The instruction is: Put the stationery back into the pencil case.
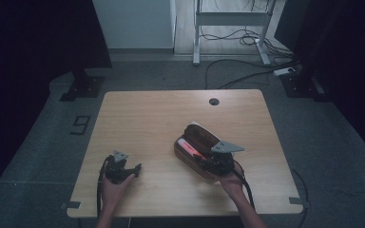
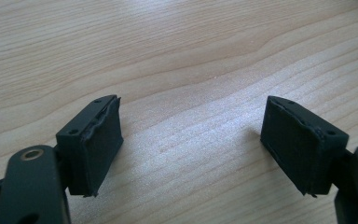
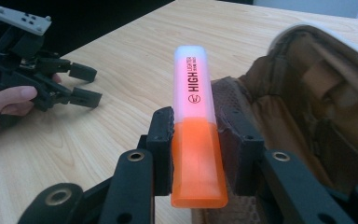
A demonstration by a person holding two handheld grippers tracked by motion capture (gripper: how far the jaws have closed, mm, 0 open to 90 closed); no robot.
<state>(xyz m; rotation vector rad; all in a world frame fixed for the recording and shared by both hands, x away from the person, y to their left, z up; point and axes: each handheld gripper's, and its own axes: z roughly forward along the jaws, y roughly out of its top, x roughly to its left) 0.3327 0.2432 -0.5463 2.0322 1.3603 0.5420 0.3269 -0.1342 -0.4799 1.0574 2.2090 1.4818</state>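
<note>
An orange highlighter [image 3: 196, 135] with a frosted white cap is clamped between the pads of my right gripper [image 3: 200, 149], at the open mouth of a brown pencil case [image 3: 307, 116]. From above, the highlighter [image 1: 190, 148] lies over the case [image 1: 200, 142] with the right gripper [image 1: 208, 159] just behind it. My left gripper [image 1: 135, 168] rests low on the table at the left, jaws wide apart, held by a hand. In its own view the two black pads [image 2: 100, 144] stand apart over bare wood, and the left gripper [image 2: 191, 149] has nothing between them.
The light wooden table [image 1: 147, 118] has a cable hole [image 1: 213, 101] near its far edge. Beyond the table are dark stand bases, a desk frame and cables on the grey floor. The case lies right of centre.
</note>
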